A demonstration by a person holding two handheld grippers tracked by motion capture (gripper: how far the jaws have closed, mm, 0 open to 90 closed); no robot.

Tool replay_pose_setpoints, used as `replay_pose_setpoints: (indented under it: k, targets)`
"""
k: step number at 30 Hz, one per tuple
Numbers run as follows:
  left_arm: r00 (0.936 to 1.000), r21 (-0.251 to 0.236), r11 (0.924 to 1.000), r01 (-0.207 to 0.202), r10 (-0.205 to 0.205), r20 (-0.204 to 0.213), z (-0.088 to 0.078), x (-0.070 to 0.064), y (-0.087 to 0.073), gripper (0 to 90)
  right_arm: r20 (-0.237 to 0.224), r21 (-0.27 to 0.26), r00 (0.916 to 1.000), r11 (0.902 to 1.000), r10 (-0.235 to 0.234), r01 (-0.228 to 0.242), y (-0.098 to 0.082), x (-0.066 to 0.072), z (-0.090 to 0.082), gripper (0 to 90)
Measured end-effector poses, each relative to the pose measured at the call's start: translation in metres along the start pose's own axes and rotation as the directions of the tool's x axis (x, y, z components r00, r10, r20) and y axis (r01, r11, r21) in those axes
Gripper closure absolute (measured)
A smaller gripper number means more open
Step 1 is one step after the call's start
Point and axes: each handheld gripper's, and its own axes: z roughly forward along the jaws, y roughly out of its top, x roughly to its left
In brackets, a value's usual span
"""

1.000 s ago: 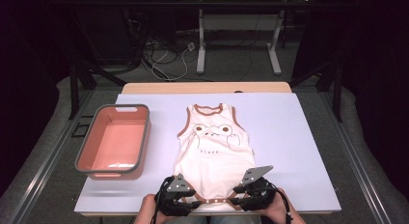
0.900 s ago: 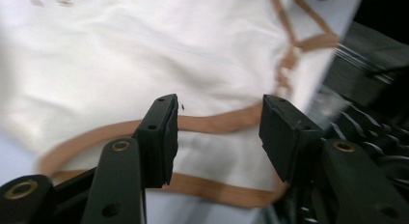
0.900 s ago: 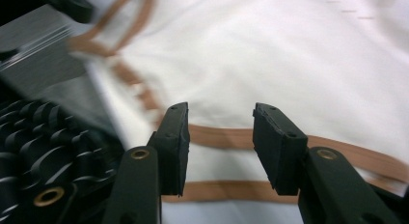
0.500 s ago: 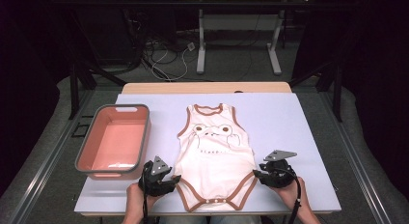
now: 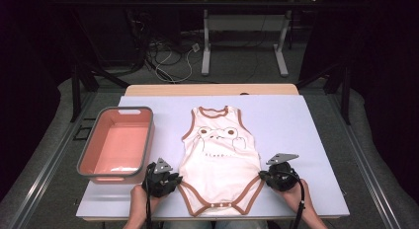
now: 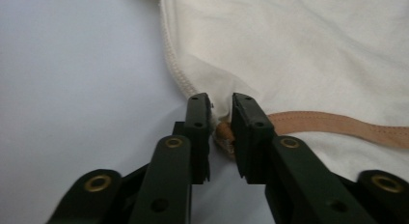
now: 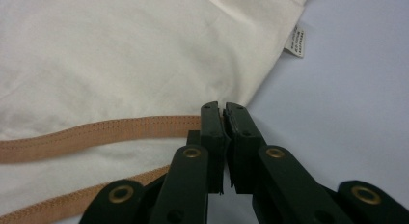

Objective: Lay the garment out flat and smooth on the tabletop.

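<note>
A cream sleeveless baby bodysuit (image 5: 220,160) with brown trim and a frog print lies flat on the white table (image 5: 296,130). My left gripper (image 5: 176,180) is at the garment's lower left edge. In the left gripper view its jaws have just been closing, and my left gripper (image 6: 222,101) pinches the bunched cream fabric (image 6: 299,50) and brown trim (image 6: 333,123). At the lower right edge, my right gripper (image 5: 262,175) has also just been closing. In its own view my right gripper (image 7: 223,108) is shut on the hem where the brown trim (image 7: 120,127) ends.
A pink tray (image 5: 148,140) with a grey rim stands at the table's left side, close to my left hand. A small white label (image 7: 296,42) sticks out of the garment's side seam. Table legs and cables lie on the floor beyond the far edge.
Both grippers moved apart from the bodysuit's bottom middle out to its left and right lower edges, and their jaws closed onto the fabric there.
</note>
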Motion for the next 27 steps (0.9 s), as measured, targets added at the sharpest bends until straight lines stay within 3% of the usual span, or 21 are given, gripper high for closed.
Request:
replay_pose_setpoints:
  k: [5,7,12,14,17,18,20,23,25,26,27]
  targets:
    - [0.9996,0.012,0.9997,0.020,-0.020,0.018,-0.001,0.001,0.001,86.5,-0.021,0.007,0.9996,0.9998,0.019,-0.019,-0.001,-0.001,-0.003,87.7]
    - [0.9999,0.015,0.9998,0.010,-0.010,0.004,-0.003,0.001,0.001,86.9,-0.022,0.007,0.9997,1.0000,0.007,-0.007,-0.001,0.000,-0.004,87.7]
    - [0.9987,0.013,0.9987,0.050,-0.050,-0.008,-0.007,0.003,-0.003,87.2,-0.036,0.010,0.9993,0.9999,0.010,-0.009,-0.001,0.001,-0.005,87.6]
    - [0.9990,0.017,0.9989,0.043,-0.043,-0.005,-0.008,0.003,-0.003,87.1,-0.050,-0.004,0.9988,1.0000,0.003,-0.003,-0.002,0.002,-0.005,87.6]
    - [0.9992,0.010,0.9993,0.037,-0.037,-0.014,-0.010,0.001,-0.004,85.6,-0.053,0.027,0.9986,0.9996,-0.007,0.009,-0.001,0.003,-0.007,86.8]
    - [0.9990,0.006,0.9990,0.044,-0.044,-0.012,-0.010,0.000,-0.003,81.8,-0.058,0.011,0.9983,0.9999,-0.001,0.002,-0.002,0.002,-0.006,85.7]
    - [0.9994,-0.001,0.9996,0.030,-0.030,-0.015,-0.012,-0.001,0.000,72.5,-0.060,0.018,0.9981,0.9998,0.007,-0.006,-0.001,0.001,-0.009,76.5]
    - [0.9993,-0.032,0.9993,0.020,-0.021,-0.033,-0.016,-0.005,0.009,54.6,-0.070,-0.021,0.9975,0.9998,0.004,-0.005,0.001,-0.002,-0.012,60.6]
    - [0.9990,-0.035,0.9993,0.015,-0.016,-0.042,-0.016,-0.006,0.013,47.5,-0.067,-0.014,0.9978,0.9999,0.007,-0.008,0.002,-0.003,-0.013,56.9]
    - [0.9979,-0.052,0.9986,-0.005,0.001,-0.065,-0.014,-0.007,0.022,45.4,-0.067,-0.037,0.9974,0.9989,0.027,-0.030,0.002,-0.004,-0.014,47.3]
    - [0.9975,-0.063,0.9980,-0.005,0.000,-0.070,-0.013,-0.007,0.026,44.7,-0.060,-0.047,0.9978,0.9984,0.030,-0.032,0.002,-0.005,-0.014,44.2]
